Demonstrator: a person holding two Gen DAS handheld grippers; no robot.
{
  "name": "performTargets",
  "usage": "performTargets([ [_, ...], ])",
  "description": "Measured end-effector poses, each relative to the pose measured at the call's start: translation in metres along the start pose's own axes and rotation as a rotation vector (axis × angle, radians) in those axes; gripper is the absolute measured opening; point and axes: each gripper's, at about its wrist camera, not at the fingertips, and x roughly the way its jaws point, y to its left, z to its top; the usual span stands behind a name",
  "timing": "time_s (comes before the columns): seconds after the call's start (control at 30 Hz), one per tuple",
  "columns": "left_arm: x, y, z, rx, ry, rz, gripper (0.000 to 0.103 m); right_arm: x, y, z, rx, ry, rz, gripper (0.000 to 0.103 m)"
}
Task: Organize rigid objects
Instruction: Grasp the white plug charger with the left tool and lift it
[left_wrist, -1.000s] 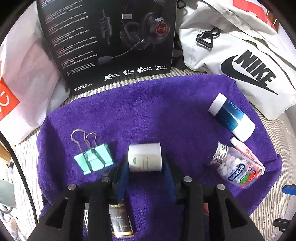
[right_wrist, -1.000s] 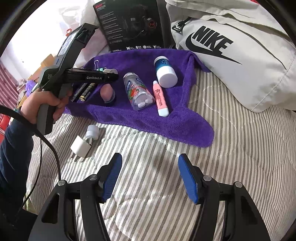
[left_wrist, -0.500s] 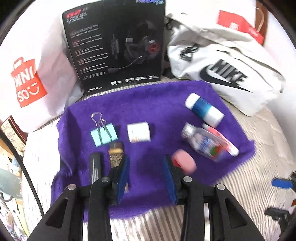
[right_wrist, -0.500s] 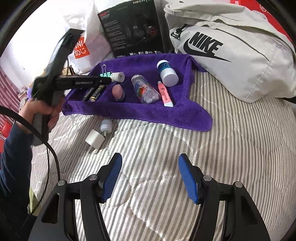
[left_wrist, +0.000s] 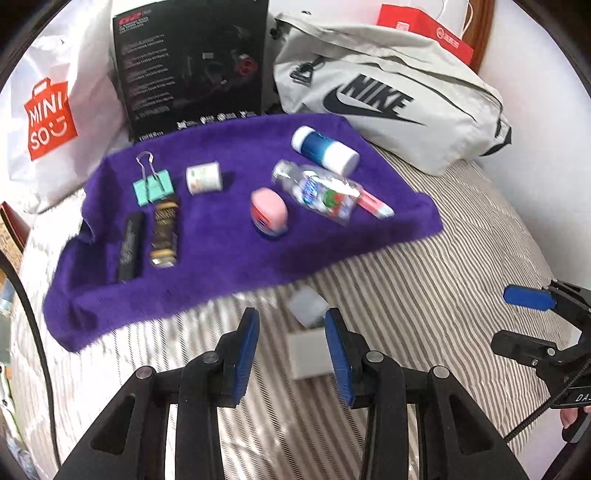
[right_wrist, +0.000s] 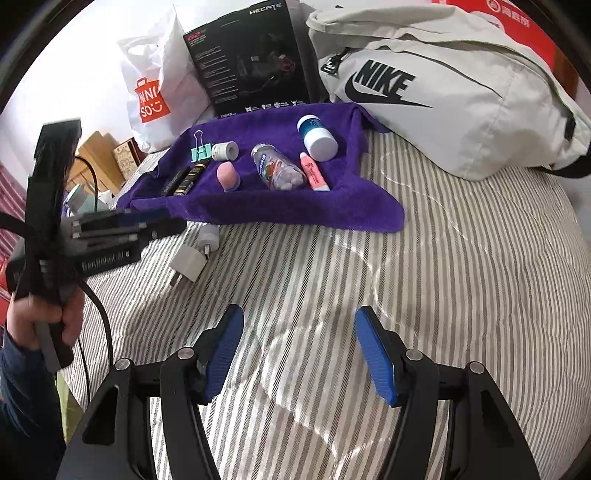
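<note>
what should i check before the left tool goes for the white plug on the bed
1. Left tool carries nothing: ok, no object between its blue pads.
2. White square plug adapter free to take: ok, it lies on the striped bedspread, off the purple towel.
3. Left tool lined up: ok, the adapter sits in its gap in the left wrist view.
4. Gap wide enough for the adapter: cannot tell, the picture is blurred.
5. Small white cylinder next to the adapter: not ok, so close it may get nudged.
6. Right tool out of the way: ok, nothing between its pads, jaws opening.
</note>
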Motion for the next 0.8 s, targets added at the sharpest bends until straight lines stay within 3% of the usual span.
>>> performTargets([
  [0.27, 0.020, -0.009, -0.013, 0.008, 0.043, -0.016, 0.035, -0.003, -0.003, -0.016, 0.007, 0.014, -0.016, 0.071],
  [0.57, 0.025, -0.012, -0.016, 0.031, 0.040, 0.005, 0.035, 0.003, -0.003, -0.023, 0.013, 0.039, -0.012, 0.071],
  [0.67, 0.026, -0.015, -0.017, 0.049, 0.030, 0.021, 0.027, 0.006, -0.004, -0.022, 0.016, 0.044, -0.009, 0.071],
  [0.8, 0.025, -0.010, -0.018, 0.041, 0.029, 0.004, 0.027, 0.009, -0.002, -0.022, 0.007, 0.055, -0.005, 0.071],
])
